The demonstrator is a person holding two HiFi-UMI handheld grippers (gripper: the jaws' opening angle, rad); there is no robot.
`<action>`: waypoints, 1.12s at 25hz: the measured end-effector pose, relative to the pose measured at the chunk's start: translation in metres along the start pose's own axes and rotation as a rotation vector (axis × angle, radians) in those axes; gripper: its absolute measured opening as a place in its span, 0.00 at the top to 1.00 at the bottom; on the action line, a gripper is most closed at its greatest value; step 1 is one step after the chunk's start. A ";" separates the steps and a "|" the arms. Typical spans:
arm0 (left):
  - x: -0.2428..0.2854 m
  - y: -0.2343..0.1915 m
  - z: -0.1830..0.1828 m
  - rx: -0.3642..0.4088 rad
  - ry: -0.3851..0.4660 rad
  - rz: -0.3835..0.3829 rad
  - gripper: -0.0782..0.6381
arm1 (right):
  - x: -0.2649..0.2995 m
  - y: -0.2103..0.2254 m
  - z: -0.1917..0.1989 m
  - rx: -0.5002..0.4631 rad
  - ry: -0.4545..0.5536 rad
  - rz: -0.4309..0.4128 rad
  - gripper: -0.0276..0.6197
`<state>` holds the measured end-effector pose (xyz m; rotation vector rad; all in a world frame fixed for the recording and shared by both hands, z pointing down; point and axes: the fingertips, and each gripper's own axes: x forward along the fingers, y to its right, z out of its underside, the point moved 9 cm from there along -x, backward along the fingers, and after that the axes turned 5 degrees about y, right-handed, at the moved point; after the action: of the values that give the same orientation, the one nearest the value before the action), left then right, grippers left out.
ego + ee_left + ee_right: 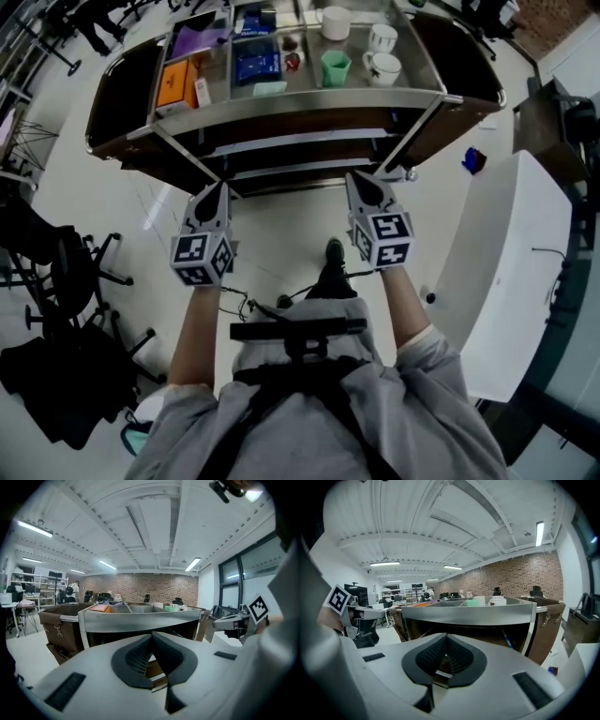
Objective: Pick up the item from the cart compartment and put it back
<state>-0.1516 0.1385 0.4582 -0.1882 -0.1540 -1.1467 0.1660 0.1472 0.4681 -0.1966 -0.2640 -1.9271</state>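
A metal cart is stood on a pale floor; its top tray is divided into compartments; an orange box and a purple item are held at the left; a blue packet is laid in the middle; a green cup and white cups are set at the right.
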 end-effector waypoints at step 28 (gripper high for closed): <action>0.124 -0.029 -0.061 -0.022 0.006 -0.069 0.88 | 0.123 0.053 -0.063 -0.022 -0.055 -0.153 0.94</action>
<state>-0.1260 0.0027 0.4277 -0.2001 -0.1437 -1.2182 0.1707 0.0010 0.4445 -0.2500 -0.3022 -2.0787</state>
